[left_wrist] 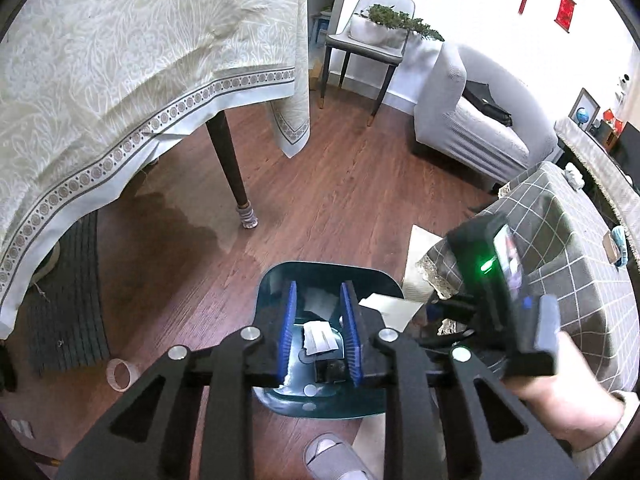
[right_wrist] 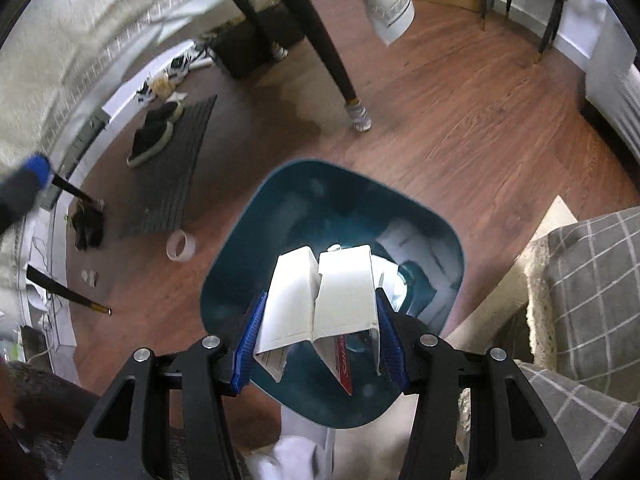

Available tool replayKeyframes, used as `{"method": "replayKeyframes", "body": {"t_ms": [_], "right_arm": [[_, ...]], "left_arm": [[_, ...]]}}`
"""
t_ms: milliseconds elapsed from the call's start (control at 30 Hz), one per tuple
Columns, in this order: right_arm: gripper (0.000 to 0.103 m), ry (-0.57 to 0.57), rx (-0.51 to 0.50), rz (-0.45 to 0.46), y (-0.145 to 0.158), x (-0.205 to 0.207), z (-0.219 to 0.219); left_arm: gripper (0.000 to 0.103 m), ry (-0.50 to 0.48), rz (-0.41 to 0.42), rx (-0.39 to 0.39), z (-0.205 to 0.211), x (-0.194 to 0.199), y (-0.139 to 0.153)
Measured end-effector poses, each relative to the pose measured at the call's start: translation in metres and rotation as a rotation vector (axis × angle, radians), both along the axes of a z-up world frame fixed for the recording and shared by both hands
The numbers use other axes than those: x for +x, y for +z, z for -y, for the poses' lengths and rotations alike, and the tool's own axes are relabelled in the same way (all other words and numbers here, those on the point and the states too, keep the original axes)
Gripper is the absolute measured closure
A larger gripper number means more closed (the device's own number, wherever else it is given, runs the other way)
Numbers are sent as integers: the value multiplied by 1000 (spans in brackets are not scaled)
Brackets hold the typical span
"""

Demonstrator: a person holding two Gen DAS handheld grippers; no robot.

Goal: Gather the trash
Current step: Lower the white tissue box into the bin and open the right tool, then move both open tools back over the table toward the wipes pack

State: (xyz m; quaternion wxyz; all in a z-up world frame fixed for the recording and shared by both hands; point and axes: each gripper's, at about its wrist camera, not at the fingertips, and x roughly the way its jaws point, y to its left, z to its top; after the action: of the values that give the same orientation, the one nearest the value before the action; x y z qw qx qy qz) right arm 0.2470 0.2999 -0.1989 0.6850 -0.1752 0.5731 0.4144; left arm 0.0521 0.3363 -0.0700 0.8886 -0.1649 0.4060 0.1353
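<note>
The flattened white carton (right_wrist: 320, 300) is the trash in hand, pinched by its two long edges between the blue pads (right_wrist: 250, 344) of the right tongs (right_wrist: 320, 350). It hangs directly above the open mouth of the teal bin (right_wrist: 256, 216), partly folded along a centre crease, with a red printed flap showing at its lower end. The right tongs are clenched on the carton and point steeply down at the bin. White paper scraps (left_wrist: 320, 336) already lie at the bottom of the bin.

The left tongs (left_wrist: 318, 344) sit over the same bin (left_wrist: 276, 280). Their pads look a little apart in the left wrist view, but nothing is between them; I read them as closed and empty.

For a good drop, the carton's lower end should be inside the rim before the right tongs let go. The carton is wide against the bin opening, so its crease should stay in line with the bin's longer span. The jaws should open fully so neither edge sticks to a pad. The left tongs should stay off to the side, out of the drop path.

Outside the bin, a tape roll (right_wrist: 182, 245) and a small white scrap (right_wrist: 90, 277) lie on the wood floor (right_wrist: 460, 128) to the bin's left. A grey checked cover (right_wrist: 592, 280) is close on the bin's right.
</note>
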Motion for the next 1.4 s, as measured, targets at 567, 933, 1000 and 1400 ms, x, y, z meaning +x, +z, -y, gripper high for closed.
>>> {"method": "replayKeyframes", "body": {"t_ms": [567,933,1000,1400], "right_arm": [[36,32,-69,-19,-26,-7,15],[47,43,92,80,55,-11,35],[49,34,124,103,74,-11,44],[54,-45,229,258,153,2,108]], "left_arm": [[80,-18,128,-13,24,-6,52],[79,-24,217,11,47,-10,87],[79,-28,221,13,50,-8,90],[72,-76,252,25,89,11,102]]}}
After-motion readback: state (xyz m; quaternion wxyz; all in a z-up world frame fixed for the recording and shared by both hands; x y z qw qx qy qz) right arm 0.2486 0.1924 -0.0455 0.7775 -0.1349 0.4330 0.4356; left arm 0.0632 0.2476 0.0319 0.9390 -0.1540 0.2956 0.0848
